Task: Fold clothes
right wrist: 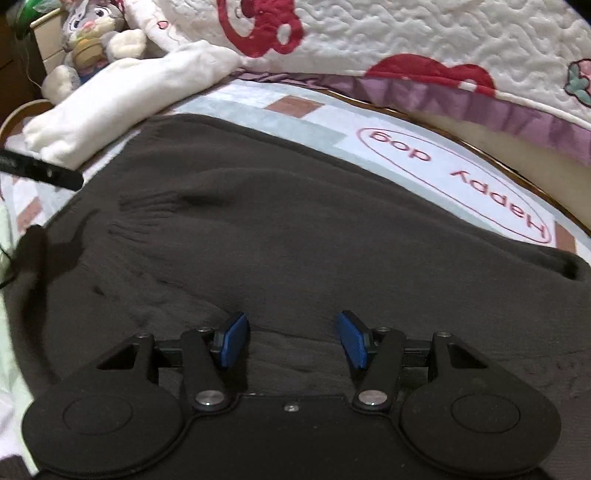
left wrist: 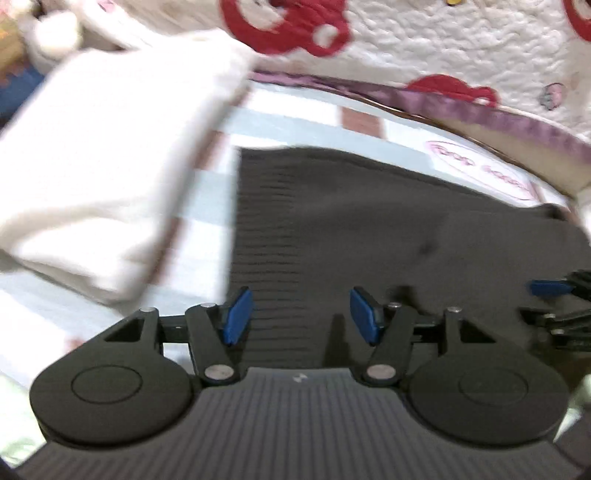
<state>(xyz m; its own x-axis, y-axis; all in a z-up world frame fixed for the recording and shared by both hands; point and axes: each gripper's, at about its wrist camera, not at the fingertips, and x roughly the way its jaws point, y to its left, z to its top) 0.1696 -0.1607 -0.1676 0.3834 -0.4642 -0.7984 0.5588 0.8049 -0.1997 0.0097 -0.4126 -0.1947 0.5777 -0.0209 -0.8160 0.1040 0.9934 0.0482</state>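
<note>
A dark brown knit garment lies spread flat on a patterned bed sheet; its ribbed hem shows at the left edge. My left gripper hovers open just over that ribbed hem, with nothing between its blue pads. At the far right of the left wrist view the other gripper's blue pad shows. In the right wrist view the same brown garment fills the middle, and my right gripper stands open above a low fold of it, holding nothing.
A folded white fluffy garment lies to the left of the brown one, also seen as a white roll. A white quilt with red shapes lies behind. A plush toy sits far left. The sheet reads "Happy dog".
</note>
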